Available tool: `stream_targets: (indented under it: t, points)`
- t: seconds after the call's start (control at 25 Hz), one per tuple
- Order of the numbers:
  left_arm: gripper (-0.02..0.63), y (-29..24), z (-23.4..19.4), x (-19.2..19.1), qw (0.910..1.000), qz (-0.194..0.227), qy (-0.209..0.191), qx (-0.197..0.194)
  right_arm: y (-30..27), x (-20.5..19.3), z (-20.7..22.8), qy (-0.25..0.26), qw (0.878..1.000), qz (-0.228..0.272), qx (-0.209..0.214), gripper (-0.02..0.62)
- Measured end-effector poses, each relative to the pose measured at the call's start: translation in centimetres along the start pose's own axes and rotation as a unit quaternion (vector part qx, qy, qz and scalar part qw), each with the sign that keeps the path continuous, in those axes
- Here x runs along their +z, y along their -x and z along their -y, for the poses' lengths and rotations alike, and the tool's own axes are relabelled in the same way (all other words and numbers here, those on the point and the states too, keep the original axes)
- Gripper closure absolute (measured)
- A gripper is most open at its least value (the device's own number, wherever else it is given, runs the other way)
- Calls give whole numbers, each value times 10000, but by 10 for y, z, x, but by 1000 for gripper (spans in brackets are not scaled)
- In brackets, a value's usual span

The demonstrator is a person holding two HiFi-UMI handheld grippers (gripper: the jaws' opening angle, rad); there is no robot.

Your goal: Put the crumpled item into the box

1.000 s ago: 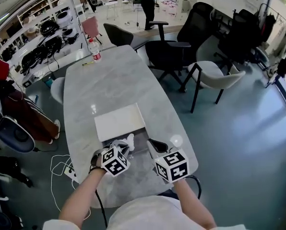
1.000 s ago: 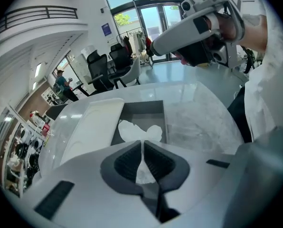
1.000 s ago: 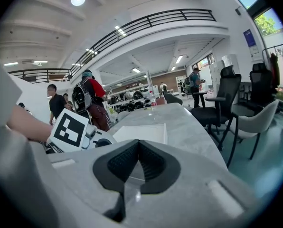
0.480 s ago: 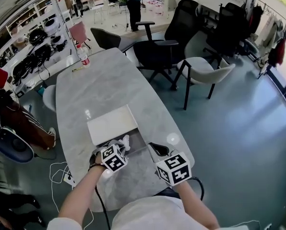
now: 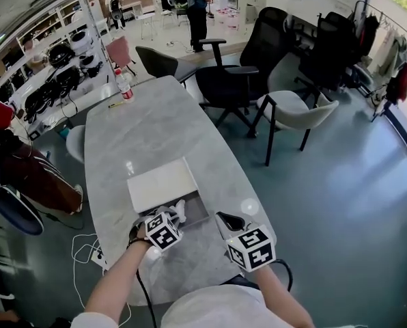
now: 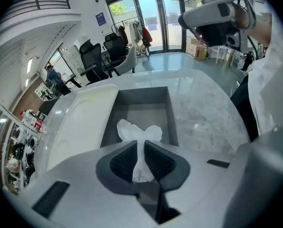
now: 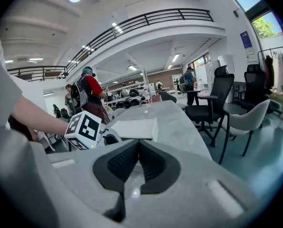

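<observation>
A crumpled white tissue (image 6: 140, 141) is pinched between the jaws of my left gripper (image 6: 140, 161), which is shut on it. It hangs over the near end of the open grey box (image 6: 145, 109), whose white lid (image 6: 82, 120) stands beside it. In the head view the left gripper (image 5: 171, 216) sits at the box's (image 5: 192, 211) near edge with the tissue (image 5: 178, 209) sticking out, next to the lid (image 5: 160, 183). My right gripper (image 5: 228, 220) hovers to the right of the box; its jaws (image 7: 137, 156) are shut and empty.
The long grey marble table (image 5: 149, 128) carries a water bottle (image 5: 125, 85) and a pen (image 5: 117, 104) at its far end. Office chairs (image 5: 225, 80) stand to the right, shelves with gear (image 5: 50, 74) to the left. People stand in the background (image 5: 198, 2).
The head camera shifted slightly; both grippers stay by the box's near end. My left gripper keeps hold of the tissue over the box.
</observation>
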State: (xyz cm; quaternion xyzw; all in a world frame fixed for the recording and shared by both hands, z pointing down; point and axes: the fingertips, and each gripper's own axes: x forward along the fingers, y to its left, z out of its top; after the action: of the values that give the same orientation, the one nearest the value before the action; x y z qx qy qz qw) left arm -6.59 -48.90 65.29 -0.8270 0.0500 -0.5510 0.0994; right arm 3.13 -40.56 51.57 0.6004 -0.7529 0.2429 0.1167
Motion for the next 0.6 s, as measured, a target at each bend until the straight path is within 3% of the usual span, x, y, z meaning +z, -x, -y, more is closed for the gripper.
stream_targets:
  t: [0.44, 0.6]
  points:
    - [577, 12, 0, -3, 9996, -50, 145, 219, -2, 5, -8, 117, 9995, -6, 303, 590]
    - [575, 27, -6, 0, 9977, 123, 478, 454, -6, 5, -15, 195, 9985, -41, 506, 591]
